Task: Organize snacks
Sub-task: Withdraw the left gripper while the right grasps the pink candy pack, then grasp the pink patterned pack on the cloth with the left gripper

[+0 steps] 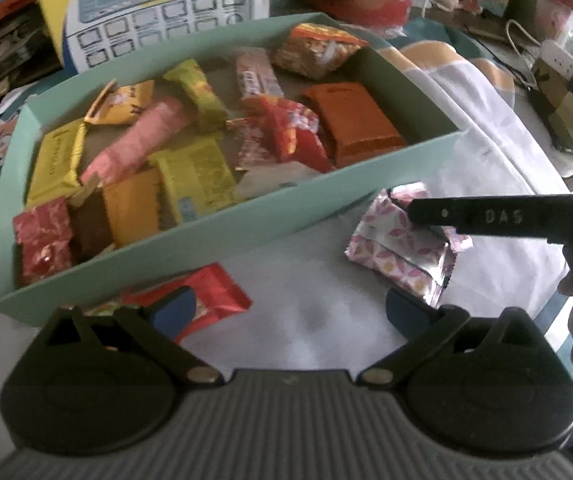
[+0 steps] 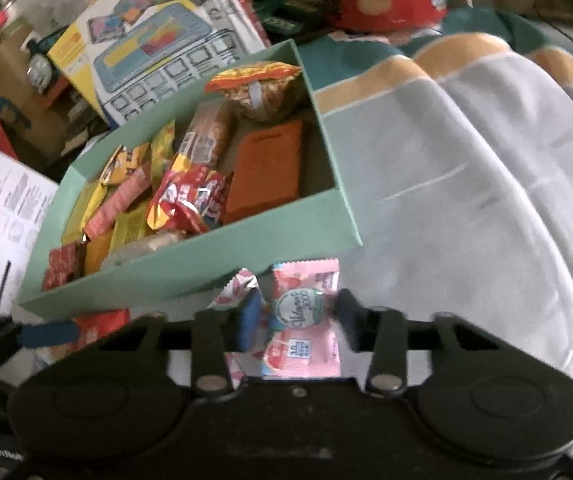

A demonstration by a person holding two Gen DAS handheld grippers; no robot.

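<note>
Most snacks already fill the green box [image 1: 206,216]; right gripper [image 2: 296,322] fingers clench a pink packet [image 2: 306,312], while a red packet [image 1: 214,296] waits by the left gripper [image 1: 286,312] fingers, spread wide.

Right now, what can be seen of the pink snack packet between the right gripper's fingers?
The pink snack packet is a glossy foil pouch with crimped ends and a round teal-and-white label. It lies on the white cloth just outside the green box, pinched at its middle by the right gripper, beside a floral-patterned wrapper.
</note>
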